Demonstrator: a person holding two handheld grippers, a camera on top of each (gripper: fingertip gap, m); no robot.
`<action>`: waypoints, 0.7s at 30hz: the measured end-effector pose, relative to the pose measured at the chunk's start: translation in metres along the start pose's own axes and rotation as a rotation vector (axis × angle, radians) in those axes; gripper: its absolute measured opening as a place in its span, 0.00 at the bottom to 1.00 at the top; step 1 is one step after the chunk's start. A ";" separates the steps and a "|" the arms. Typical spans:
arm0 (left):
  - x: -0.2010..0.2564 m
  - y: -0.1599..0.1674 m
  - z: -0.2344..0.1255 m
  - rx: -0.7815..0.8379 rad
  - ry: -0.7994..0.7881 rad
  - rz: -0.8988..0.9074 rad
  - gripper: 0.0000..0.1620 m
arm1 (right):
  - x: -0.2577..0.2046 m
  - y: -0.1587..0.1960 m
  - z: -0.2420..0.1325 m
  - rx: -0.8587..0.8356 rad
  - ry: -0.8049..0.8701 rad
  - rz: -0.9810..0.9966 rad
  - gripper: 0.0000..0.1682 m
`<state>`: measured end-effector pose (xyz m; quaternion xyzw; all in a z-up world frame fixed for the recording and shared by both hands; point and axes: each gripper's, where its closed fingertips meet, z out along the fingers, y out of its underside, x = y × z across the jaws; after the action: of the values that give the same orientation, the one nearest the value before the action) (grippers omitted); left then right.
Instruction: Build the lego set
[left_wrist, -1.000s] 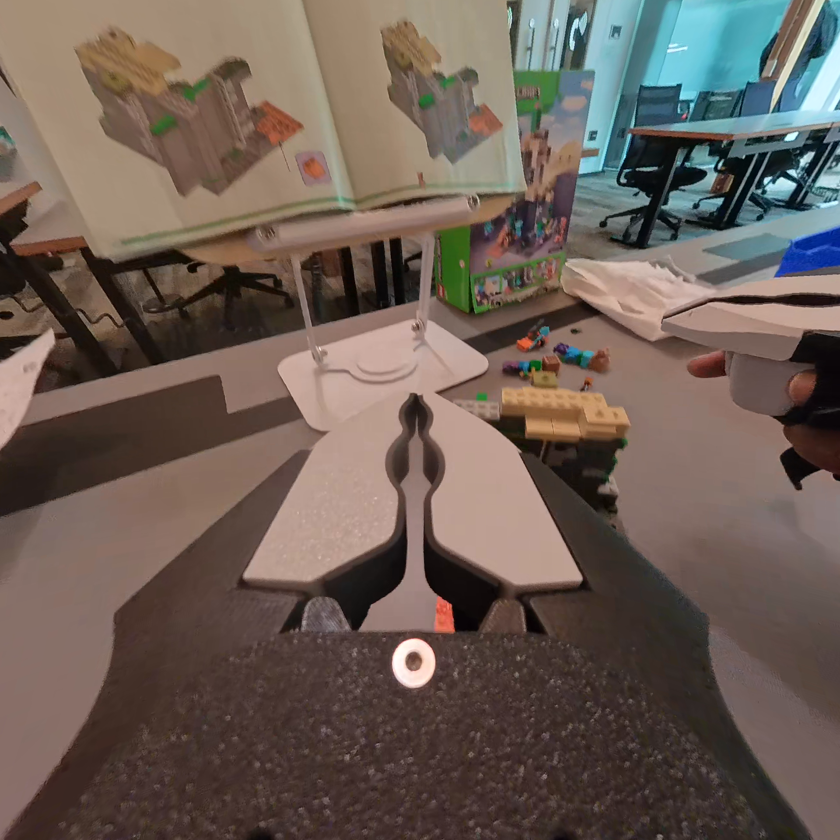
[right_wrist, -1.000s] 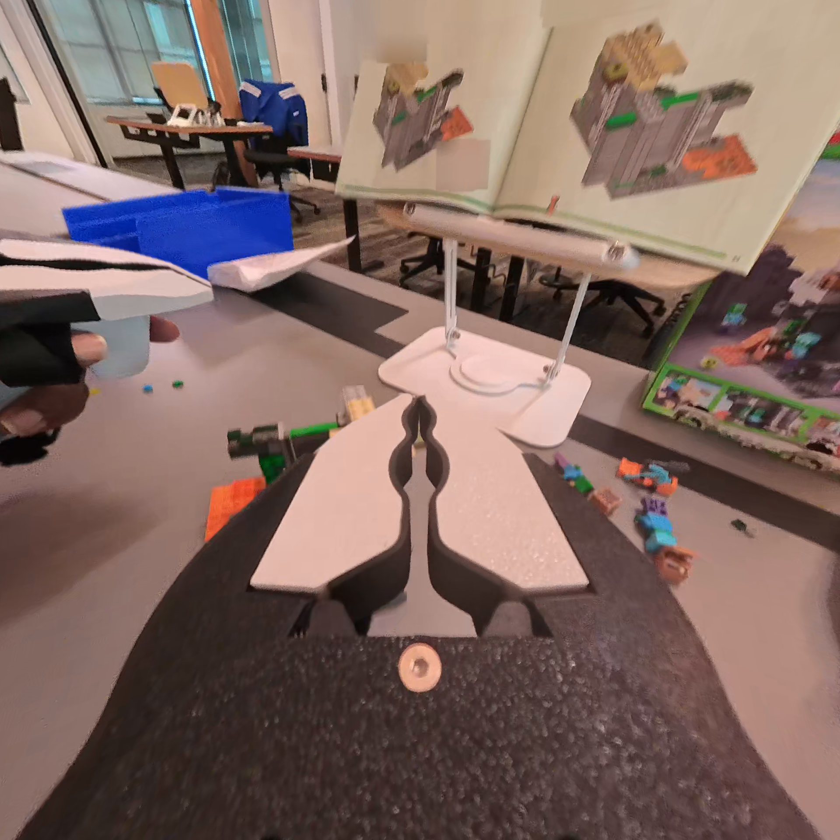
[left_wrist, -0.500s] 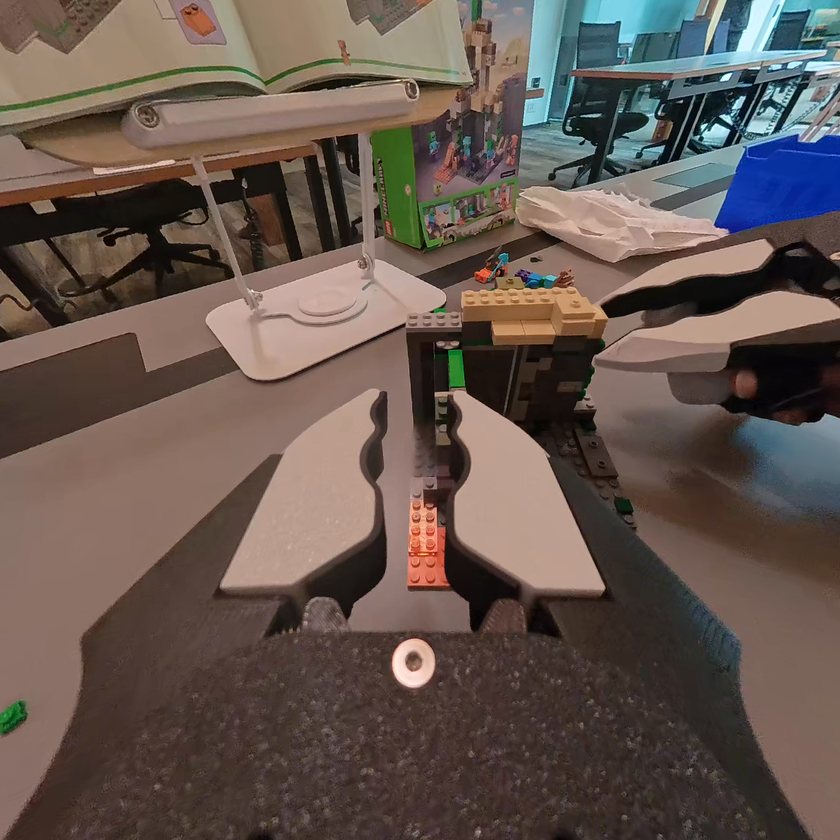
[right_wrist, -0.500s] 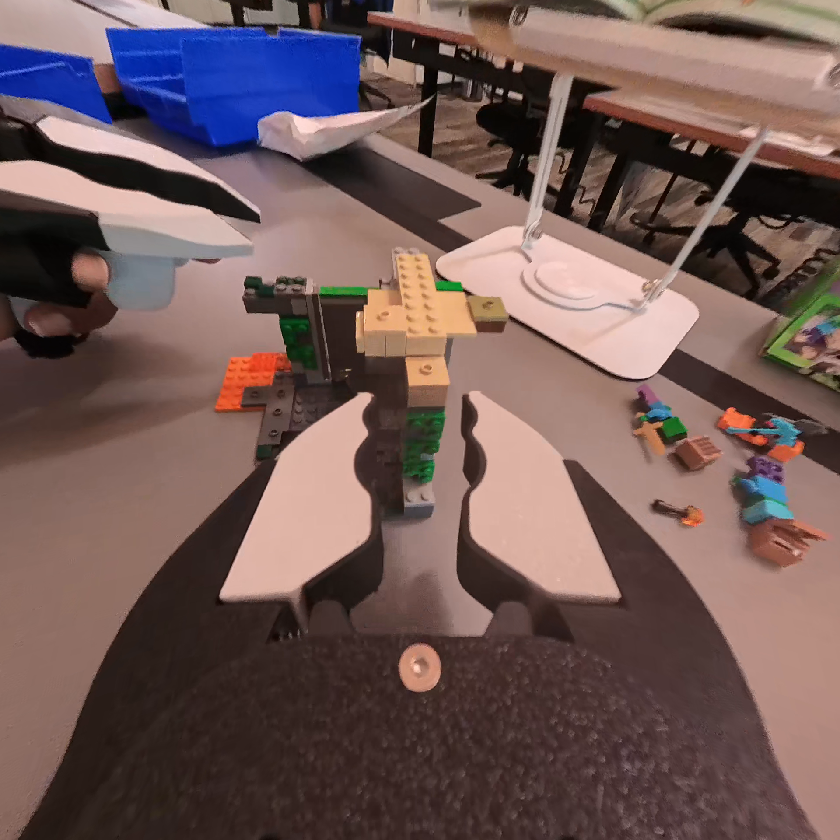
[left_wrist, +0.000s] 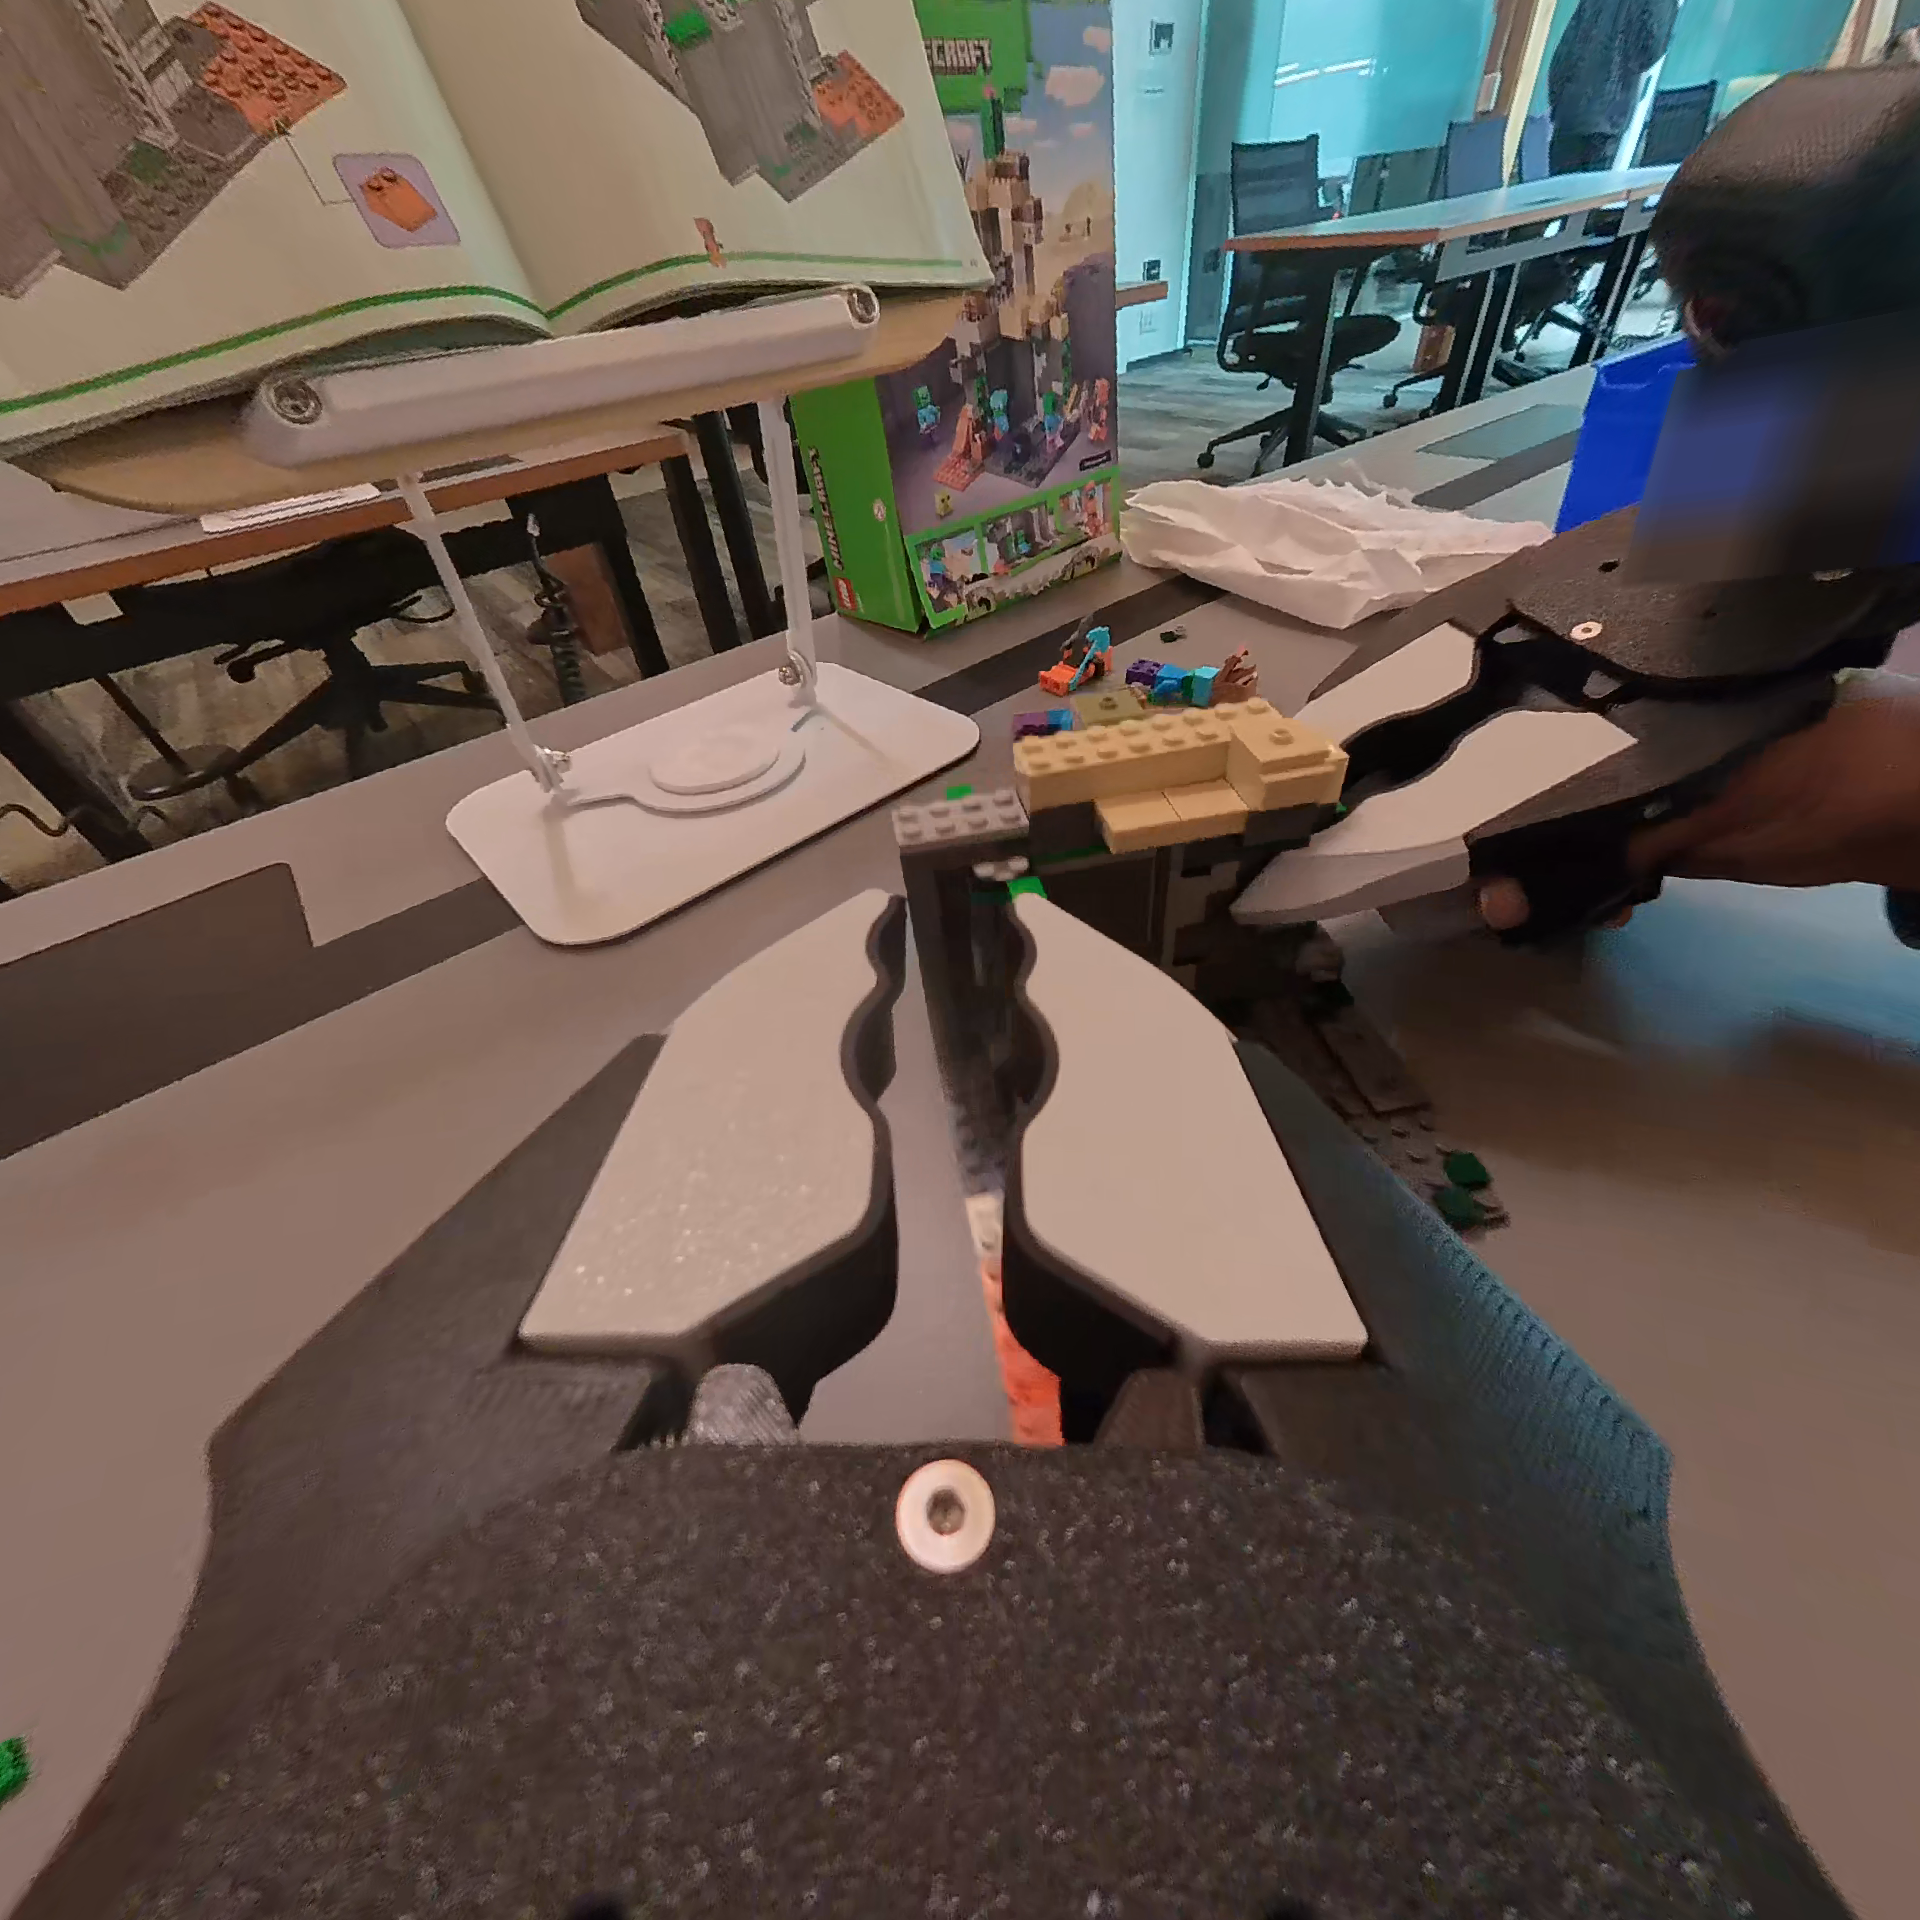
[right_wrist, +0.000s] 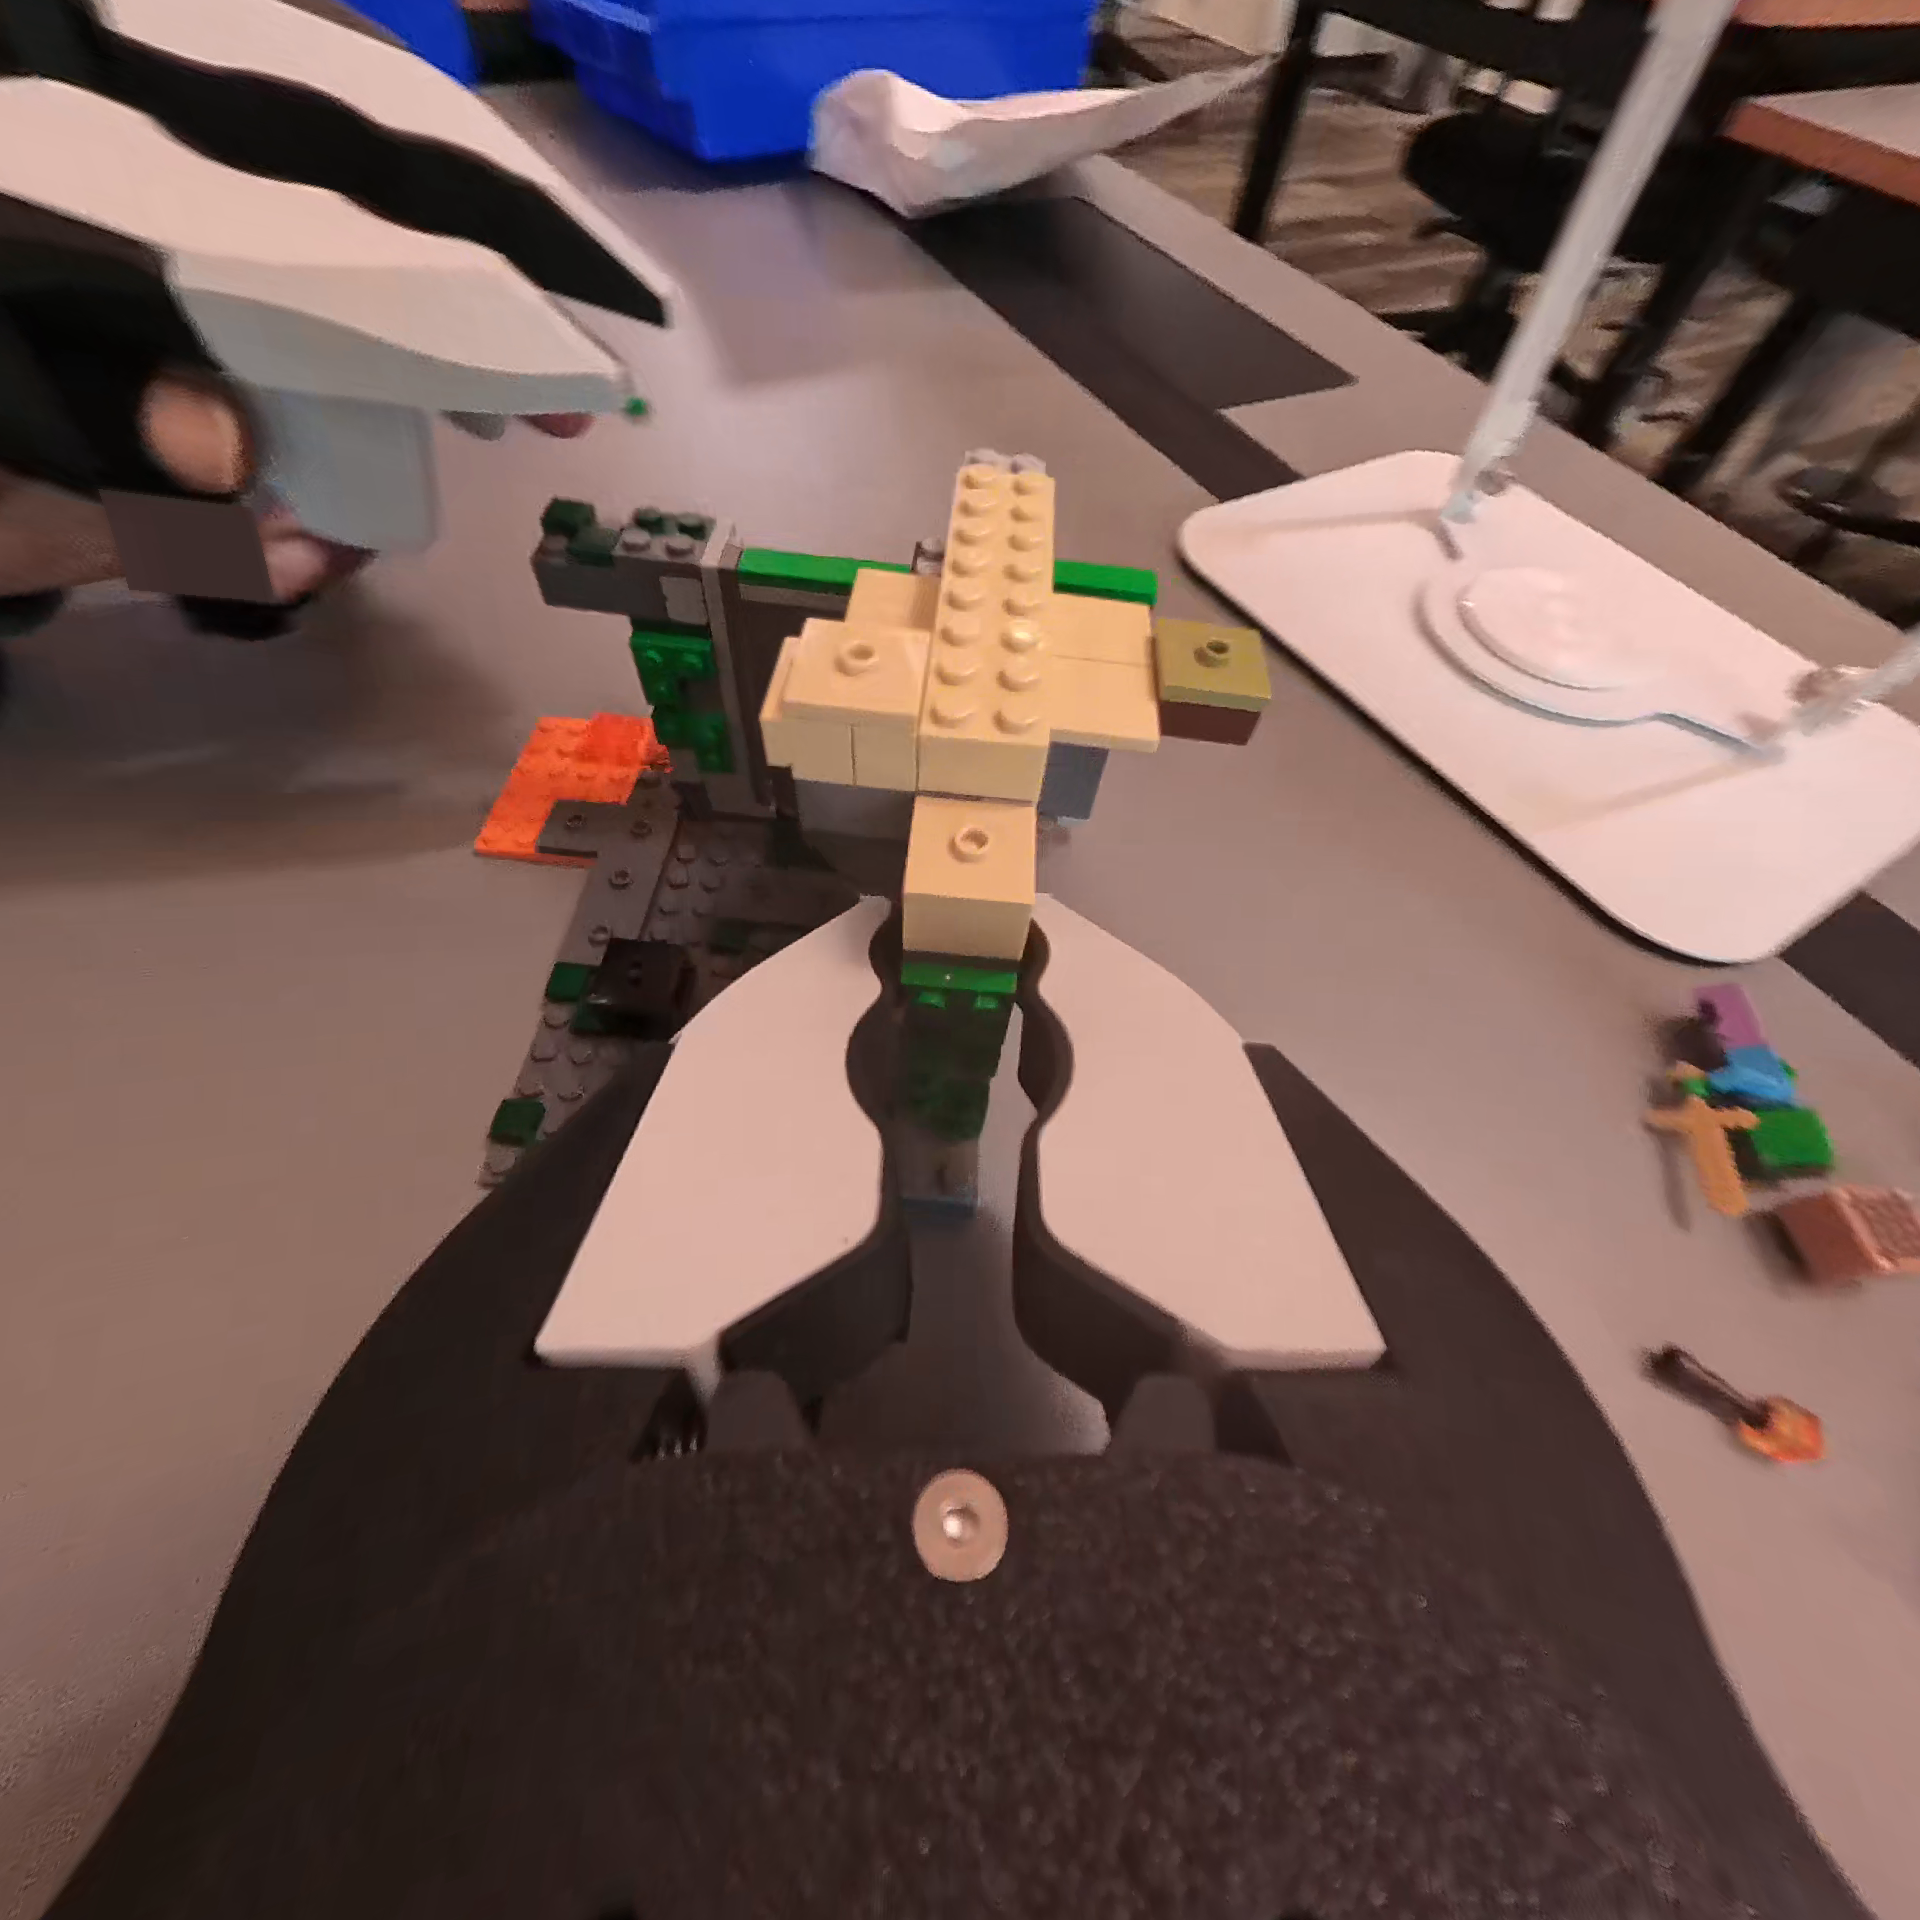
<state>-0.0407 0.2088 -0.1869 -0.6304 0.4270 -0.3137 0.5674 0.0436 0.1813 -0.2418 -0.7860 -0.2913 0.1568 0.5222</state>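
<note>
My right gripper (right_wrist: 961, 940) has its jaws closed in on the green column under the tan block at the near corner of the lego build (right_wrist: 935, 665), apparently pinching it; contact on both sides looks made but the blur keeps me from being certain. My left gripper (left_wrist: 956, 914) straddles the dark grey pillar at the build's other side with a narrow gap, and I cannot tell whether it grips or merely brackets it. The build sits dead ahead at twelve o'clock in both views, on the grey table (right_wrist: 260, 935). Risks, in my judgement: squeezing a slim stacked column may shear it off the baseplate, and opposing pulls from two claws may split the tan roof. The orange plate (right_wrist: 566, 779) at ten o'clock looks lightly attached. Loose pieces (right_wrist: 1756, 1122) at three o'clock could be swept away.
</note>
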 end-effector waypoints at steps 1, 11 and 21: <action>0.001 0.000 0.000 0.002 0.007 -0.014 0.10 | -0.004 0.000 -0.002 0.011 -0.048 0.007 0.11; 0.005 0.000 0.000 -0.028 0.028 -0.022 0.18 | -0.009 -0.004 -0.008 0.068 0.019 -0.054 0.14; 0.010 0.002 0.000 -0.021 0.038 0.012 0.19 | -0.007 -0.012 -0.016 0.089 0.095 -0.047 0.15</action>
<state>-0.0371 0.2002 -0.1897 -0.6276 0.4445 -0.3178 0.5546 0.0432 0.1687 -0.2254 -0.7615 -0.2774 0.1199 0.5734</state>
